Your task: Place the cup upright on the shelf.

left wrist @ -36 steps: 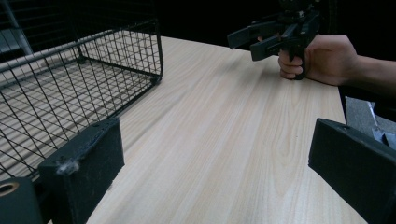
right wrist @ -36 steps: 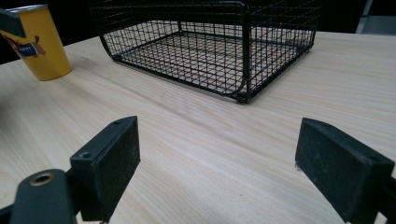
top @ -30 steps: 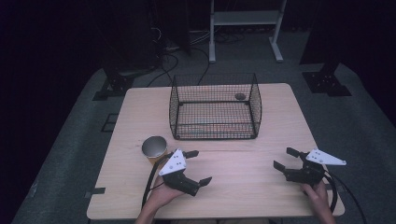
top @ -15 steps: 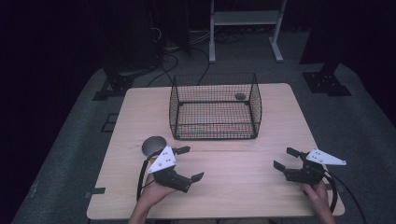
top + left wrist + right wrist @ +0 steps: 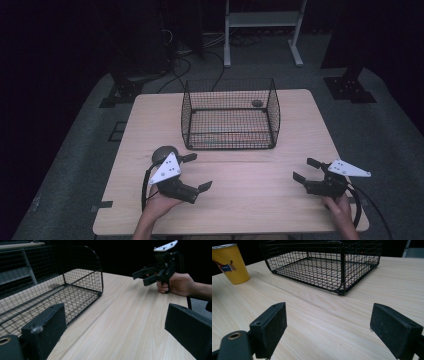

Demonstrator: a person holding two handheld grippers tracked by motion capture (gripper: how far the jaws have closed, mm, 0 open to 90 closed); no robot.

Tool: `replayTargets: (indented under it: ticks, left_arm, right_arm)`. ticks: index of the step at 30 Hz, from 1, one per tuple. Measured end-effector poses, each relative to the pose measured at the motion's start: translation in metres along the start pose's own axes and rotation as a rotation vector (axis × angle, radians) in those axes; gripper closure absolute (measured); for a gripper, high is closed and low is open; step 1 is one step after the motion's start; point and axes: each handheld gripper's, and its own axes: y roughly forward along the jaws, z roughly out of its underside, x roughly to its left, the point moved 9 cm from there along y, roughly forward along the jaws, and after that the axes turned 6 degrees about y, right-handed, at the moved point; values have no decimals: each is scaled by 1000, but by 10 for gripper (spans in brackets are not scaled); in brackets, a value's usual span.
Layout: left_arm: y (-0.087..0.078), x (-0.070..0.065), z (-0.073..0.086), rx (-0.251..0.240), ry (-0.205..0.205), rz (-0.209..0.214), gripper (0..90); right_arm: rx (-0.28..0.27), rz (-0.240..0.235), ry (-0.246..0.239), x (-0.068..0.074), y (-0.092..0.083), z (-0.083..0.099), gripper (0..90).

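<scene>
My left gripper and right gripper hover in front of the wire basket, fingers wide apart, empty; a yellow cup stands beside the left one.

A black wire basket sits empty on the wooden table — behind it, a white metal stand on the floor.

The left gripper has slid left along the surface toward the yellow cup (now partly covered by its grey plate), its empty jaws closing slightly.
</scene>
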Motion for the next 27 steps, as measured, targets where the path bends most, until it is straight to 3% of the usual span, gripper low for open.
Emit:
replayTargets:
  ticks: [10,27]
  left_arm:
    - [-25,18,-8,-30,-5,-73,34]
    - [-46,37,-5,-21,-9,-147,30]
  right_arm:
    - [-1,1,2,0,0,0,129]
    - [0,0,3,0,0,0,129]
